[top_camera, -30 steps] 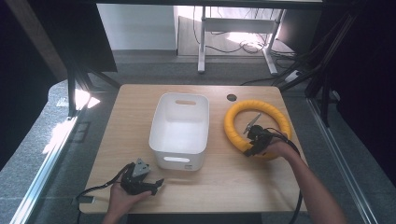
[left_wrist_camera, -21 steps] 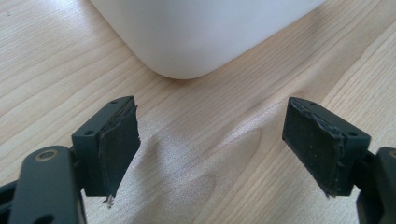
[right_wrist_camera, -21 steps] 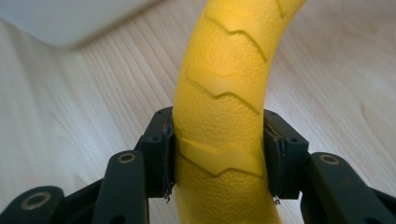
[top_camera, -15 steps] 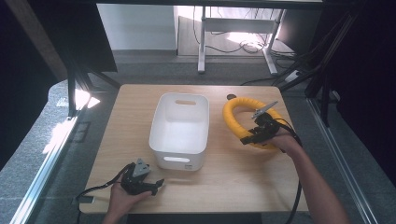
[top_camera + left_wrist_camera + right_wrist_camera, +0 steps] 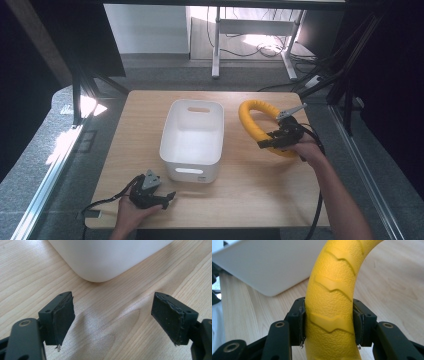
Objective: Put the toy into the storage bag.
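Note:
A yellow ring (image 5: 255, 123) with a raised tread pattern (image 5: 332, 290) is held tilted up off the wooden table (image 5: 250, 190), right of a white bin (image 5: 192, 137). My right gripper (image 5: 267, 142) is shut on the ring's near part, both pads (image 5: 301, 322) pressed against its sides. My left gripper (image 5: 167, 197) rests low at the table's front left, just in front of the bin's near corner (image 5: 100, 262). Its jaws stand wide open with bare wood between the pads (image 5: 63, 315).
The white bin is empty, with handle slots in its end walls. Black cables trail from both grippers toward the table's front edge. Desk legs and floor cables lie beyond the far edge. Bare wood stretches in front of the bin and to its left.
The right gripper has lifted the yellow ring from flat on the table to a tilted, raised pose and shifted it slightly toward the bin. The left gripper has stayed put.

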The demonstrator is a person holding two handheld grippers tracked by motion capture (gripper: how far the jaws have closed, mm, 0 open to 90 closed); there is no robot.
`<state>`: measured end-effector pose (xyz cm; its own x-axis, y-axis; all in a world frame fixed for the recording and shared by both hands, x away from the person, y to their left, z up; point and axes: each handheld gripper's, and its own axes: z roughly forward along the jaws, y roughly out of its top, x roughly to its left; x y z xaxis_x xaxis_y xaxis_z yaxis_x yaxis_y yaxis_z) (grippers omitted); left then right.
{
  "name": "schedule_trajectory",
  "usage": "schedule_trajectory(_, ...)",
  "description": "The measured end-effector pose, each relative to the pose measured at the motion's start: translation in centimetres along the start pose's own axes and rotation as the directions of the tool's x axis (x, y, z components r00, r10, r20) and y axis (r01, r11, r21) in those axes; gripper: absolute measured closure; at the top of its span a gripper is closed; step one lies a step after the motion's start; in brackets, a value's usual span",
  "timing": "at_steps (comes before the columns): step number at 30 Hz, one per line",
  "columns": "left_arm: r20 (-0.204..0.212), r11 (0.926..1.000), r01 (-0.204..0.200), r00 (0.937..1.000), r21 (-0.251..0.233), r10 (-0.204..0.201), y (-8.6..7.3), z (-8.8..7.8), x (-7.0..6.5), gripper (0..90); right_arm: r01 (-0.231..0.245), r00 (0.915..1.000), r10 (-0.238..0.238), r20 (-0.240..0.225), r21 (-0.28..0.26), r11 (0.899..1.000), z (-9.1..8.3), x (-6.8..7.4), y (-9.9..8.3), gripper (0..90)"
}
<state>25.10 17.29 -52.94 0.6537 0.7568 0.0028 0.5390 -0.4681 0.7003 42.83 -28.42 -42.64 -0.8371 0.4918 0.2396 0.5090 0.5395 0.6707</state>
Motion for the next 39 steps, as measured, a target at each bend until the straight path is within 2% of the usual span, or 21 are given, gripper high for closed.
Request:
schedule_trajectory(12, -0.001, 1.0, 0.004, 1.0, -0.004, -0.004, 0.0, 0.0, 0.0, 18.9, -0.004, 0.9998, 0.001, -0.019, -0.12, 0.993, -1.2, 0.4, 0.5, 52.1)
schedule_trajectory(26, 0.0, 1.0, 0.005, 1.0, -0.003, -0.005, 0.0, 0.0, 0.0, 18.9, 0.012, 0.9994, -0.02, -0.029, -0.247, 0.969, -3.9, 1.4, 1.6, 52.0)
schedule_trajectory(34, 0.001, 1.0, 0.005, 1.0, -0.002, -0.005, 0.0, 0.1, -0.1, 18.9, 0.012, 0.999, -0.023, -0.039, -0.274, 0.962, -4.0, 1.7, 1.9, 52.1)
schedule_trajectory(39, -0.001, 1.0, 0.004, 1.0, -0.001, -0.004, 0.0, 0.1, -0.1, 18.9, 0.022, 0.9979, -0.039, -0.052, -0.3, 0.954, -4.2, 2.2, 2.3, 52.1)
